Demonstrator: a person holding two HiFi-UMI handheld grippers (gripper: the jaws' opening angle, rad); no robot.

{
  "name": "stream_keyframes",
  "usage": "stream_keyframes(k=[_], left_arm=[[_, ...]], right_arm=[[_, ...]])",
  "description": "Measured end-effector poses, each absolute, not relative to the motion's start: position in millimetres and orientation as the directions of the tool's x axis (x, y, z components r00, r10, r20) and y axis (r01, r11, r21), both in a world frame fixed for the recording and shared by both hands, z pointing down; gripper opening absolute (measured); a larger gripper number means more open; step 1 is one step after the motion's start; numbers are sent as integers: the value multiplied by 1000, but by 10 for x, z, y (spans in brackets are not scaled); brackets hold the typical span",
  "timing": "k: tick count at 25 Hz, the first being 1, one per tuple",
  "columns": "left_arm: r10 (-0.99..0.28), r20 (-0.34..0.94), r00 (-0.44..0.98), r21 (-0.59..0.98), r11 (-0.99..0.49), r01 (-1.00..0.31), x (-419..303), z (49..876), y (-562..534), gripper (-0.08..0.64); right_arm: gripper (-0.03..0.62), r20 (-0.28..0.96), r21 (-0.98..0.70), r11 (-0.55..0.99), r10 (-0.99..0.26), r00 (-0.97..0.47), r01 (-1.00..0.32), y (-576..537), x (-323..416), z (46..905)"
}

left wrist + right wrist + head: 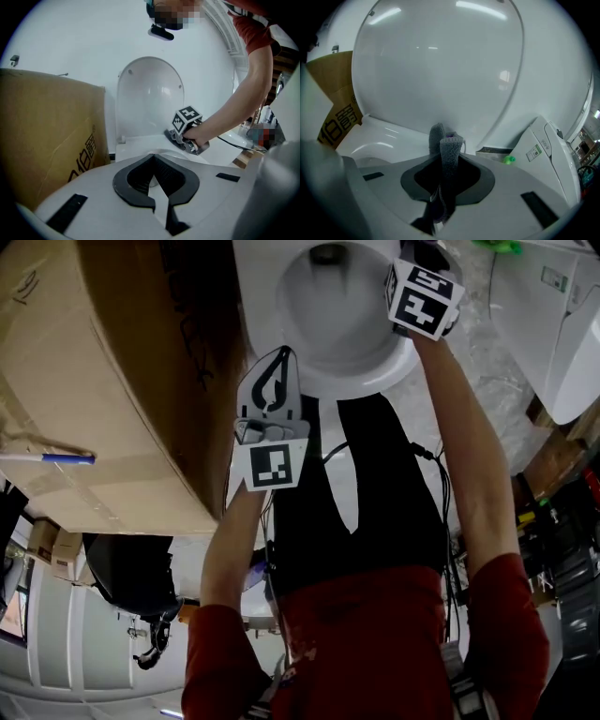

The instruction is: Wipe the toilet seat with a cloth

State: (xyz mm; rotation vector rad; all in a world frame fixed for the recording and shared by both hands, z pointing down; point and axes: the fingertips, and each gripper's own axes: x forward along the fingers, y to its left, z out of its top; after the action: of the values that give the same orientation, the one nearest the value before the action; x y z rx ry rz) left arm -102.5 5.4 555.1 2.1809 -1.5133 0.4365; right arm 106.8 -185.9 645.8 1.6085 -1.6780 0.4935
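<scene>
The white toilet fills the top of the head view, its lid raised. My right gripper is at the back right of the rim, marker cube up. It is shut on a grey cloth, which sticks out past its jaws close to the lid. I cannot tell if the cloth touches the rim. My left gripper hovers over the front edge of the bowl. Its jaws are shut with nothing between them.
A big cardboard box stands hard against the toilet's left side. A white unit with a label and a small green thing lie to the right of the toilet. Cables hang by the person's right arm.
</scene>
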Motion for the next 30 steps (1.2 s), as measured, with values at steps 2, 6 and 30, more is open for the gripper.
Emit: stream_keyframes(k=[2,6,30], left_arm=[[-805,492,330,182,-276,-944,-1134,5534,49,14],[-814,497,302,184,-242,-953,-1332,5523,73,14],[-853,491,176,176,-101,-979,-2037,5404,688,14]], right_arm=[[57,725,213,148,-686,55,-966,-1911,903,6440],[57,712,194,157,-701,29,-968,-1940,595,6419],[57,747,190,906,-383,-543,-378,-937,-1797,6511]])
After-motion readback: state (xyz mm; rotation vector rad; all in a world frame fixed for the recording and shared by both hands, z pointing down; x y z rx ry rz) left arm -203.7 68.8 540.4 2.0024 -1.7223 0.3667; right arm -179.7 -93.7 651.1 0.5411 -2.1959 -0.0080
